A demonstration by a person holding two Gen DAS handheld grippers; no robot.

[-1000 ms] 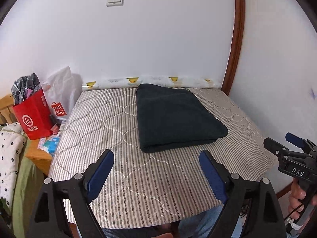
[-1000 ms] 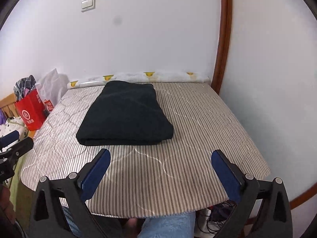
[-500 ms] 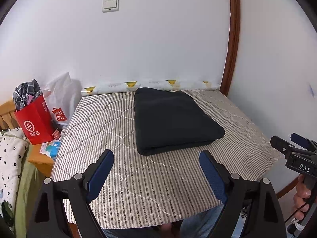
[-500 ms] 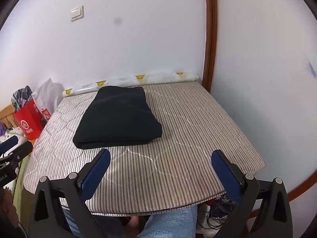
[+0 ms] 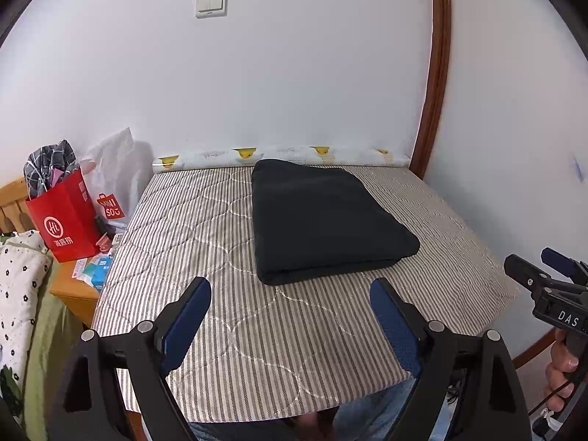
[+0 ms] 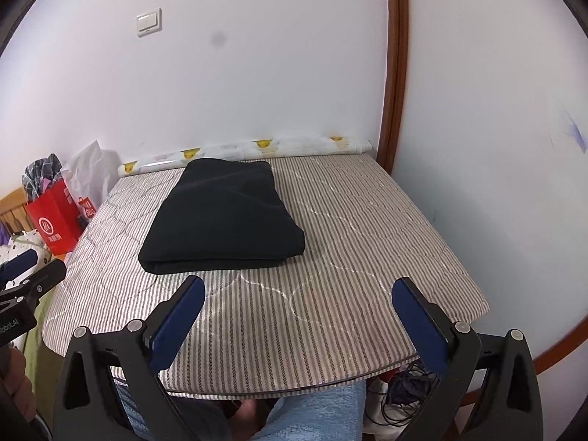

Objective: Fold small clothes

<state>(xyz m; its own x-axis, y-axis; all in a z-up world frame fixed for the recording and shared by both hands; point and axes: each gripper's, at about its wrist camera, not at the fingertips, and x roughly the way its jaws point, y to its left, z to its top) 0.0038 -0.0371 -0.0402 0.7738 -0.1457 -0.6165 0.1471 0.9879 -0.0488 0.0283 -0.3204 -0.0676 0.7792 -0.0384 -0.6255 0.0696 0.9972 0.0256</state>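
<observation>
Over the last second both cameras have drawn back and risen a little from the striped quilted bench (image 5: pixel 235 330), so the dark folded garment (image 5: pixel 323 220) now sits smaller and farther off in each view; it has not shifted, lying flat in a neat rectangle toward the far edge of the bench, just short of the roll printed with yellow ducks (image 5: pixel 279 154) along the wall. That retreat, with the cloth squared and nothing held, suggests the fold is finished or nearly so. The left gripper (image 5: pixel 290 301) hovers over the near edge with its jaws spread wide and empty, and the right gripper (image 6: pixel 297 297) does the same. The left wrist view alone shows the right gripper from outside, at its right edge, with the person's fingers around the handle, and takes in the red paper bag (image 5: pixel 66 224) and white bag beside the bench more fully. The right wrist view alone shows the bare right part of the bench, cables on the floor below, and the left gripper at its left edge.
</observation>
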